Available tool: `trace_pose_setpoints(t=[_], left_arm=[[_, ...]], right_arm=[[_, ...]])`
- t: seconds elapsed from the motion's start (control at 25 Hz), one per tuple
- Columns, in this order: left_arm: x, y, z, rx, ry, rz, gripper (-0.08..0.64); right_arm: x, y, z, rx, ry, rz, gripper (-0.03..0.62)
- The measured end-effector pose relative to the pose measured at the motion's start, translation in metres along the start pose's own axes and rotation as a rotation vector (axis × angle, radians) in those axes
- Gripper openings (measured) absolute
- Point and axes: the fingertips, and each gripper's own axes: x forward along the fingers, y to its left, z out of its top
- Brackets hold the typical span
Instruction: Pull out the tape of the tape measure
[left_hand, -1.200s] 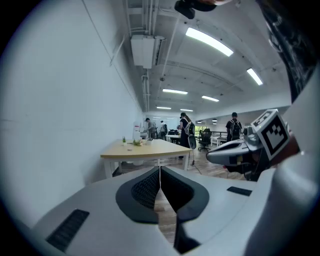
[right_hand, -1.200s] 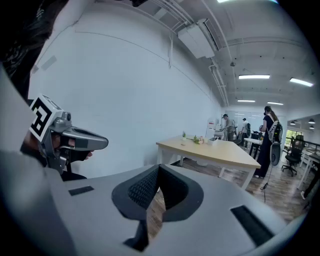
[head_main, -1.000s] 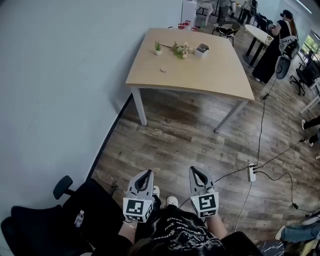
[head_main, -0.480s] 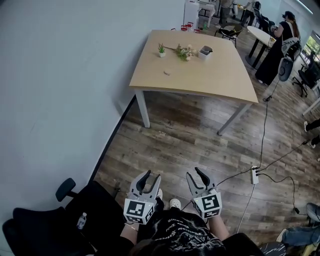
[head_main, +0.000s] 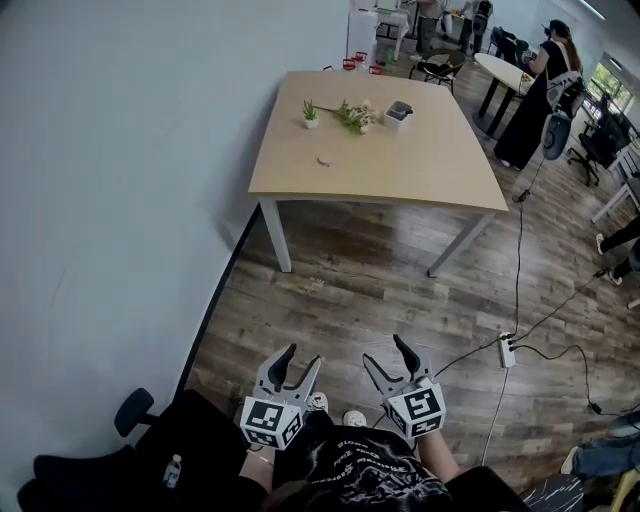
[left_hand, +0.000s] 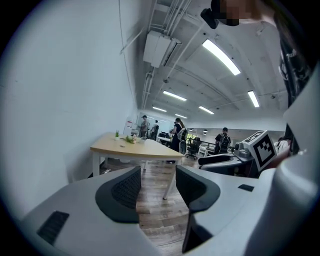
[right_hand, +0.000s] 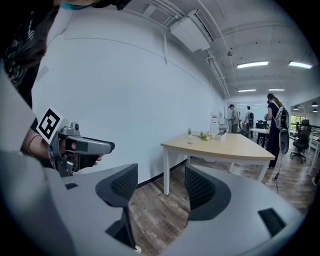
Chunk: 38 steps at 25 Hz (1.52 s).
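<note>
Table (head_main: 400, 170) well ahead across wood floor (head_main: 350, 290) — black chair (head_main: 185, 435) close left.

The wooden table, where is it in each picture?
Head view: the table is at the top, in the middle.
Left gripper view: the table is small, just left of centre.
Right gripper view: the table is right of centre.
Shared landmark: the little potted plant standing on the table.

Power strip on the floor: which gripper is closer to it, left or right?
Right. The power strip lies to the right of the right gripper; the left gripper is farther off, on the right gripper's other side. Both are opening their fingers, nothing between them.
</note>
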Motion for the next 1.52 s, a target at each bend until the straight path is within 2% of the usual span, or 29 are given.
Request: trace_pose_setpoints(t=[0.16, 0.32, 0.52, 0.8, 1.04, 1.28, 1.52], left_arm=[[0.011, 0.011, 0.003, 0.006, 0.013, -0.066, 0.209], [0.020, 0.024, -0.001, 0.011, 0.023, -0.084, 0.209], [0.036, 0.024, -0.003, -0.004, 0.047, -0.117, 0.209], [0.085, 0.039, 0.006, 0.011, 0.050, -0.067, 0.209], [0.151, 0.061, 0.033, -0.005, 0.048, -0.007, 0.209], [0.218, 0.071, 0.069, 0.000, 0.032, 0.024, 0.209], [0.274, 0.077, 0.077, -0.016, 0.045, 0.057, 0.209]], right_arm=[[0.015, 0.007, 0.006, -0.009, 0.003, -0.016, 0.292], [0.022, 0.016, 0.005, -0.007, 0.009, -0.025, 0.292], [0.030, 0.006, 0.001, 0.044, 0.017, -0.029, 0.291], [0.078, -0.036, 0.005, 0.044, 0.018, 0.022, 0.291], [0.139, -0.098, 0.034, -0.003, 0.014, 0.087, 0.291], [0.189, -0.157, 0.071, 0.004, -0.021, 0.116, 0.291], [0.220, -0.195, 0.076, -0.022, -0.010, 0.163, 0.291]])
